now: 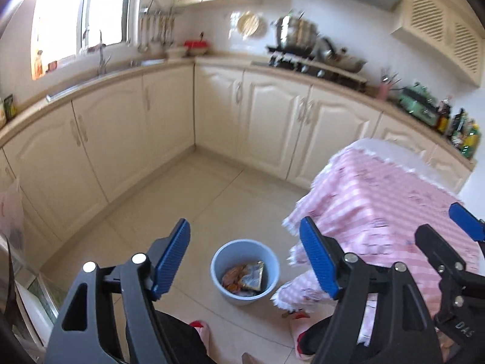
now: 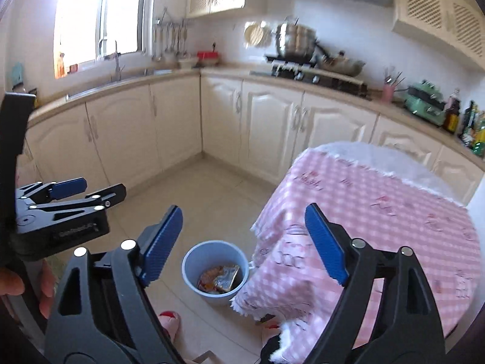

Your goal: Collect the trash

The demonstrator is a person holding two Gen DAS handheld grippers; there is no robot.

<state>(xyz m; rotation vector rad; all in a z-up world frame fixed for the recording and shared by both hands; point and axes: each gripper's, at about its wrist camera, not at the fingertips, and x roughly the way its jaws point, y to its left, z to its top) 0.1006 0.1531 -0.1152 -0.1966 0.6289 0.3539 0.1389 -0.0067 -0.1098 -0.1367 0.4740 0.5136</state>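
Item 1: left gripper point(image 1: 245, 254). Blue-padded fingers are spread wide apart with nothing between them; it is held above the tiled floor point(image 1: 169, 212). It is also seen from the side at the left edge of the right wrist view point(image 2: 91, 191), jaws parted.

Item 2: right gripper point(image 2: 244, 236). Fingers are likewise spread wide, nothing grasped. Its tip is seen at the right edge of the left wrist view point(image 1: 448, 227).

Item 3: blue bucket point(image 1: 218, 261) point(image 2: 189, 261). It stands upright on the floor, just beside the hanging edge of the tablecloth. Trash wrappers point(image 1: 245, 277) point(image 2: 221, 279), orange and silver, lie inside at the bottom.

Item 4: table with pink checked tablecloth point(image 1: 379, 206) point(image 2: 394, 212). It is positioned right of the bucket; the cloth's frayed edge hangs low.

Item 5: cream kitchen cabinets point(image 1: 127, 133) in an L along the far walls, with a steel pot point(image 1: 295, 35) on the stove.

Item 6: red slippers point(image 1: 198, 324) point(image 2: 168, 317) are seen on the floor at the bottom edge.
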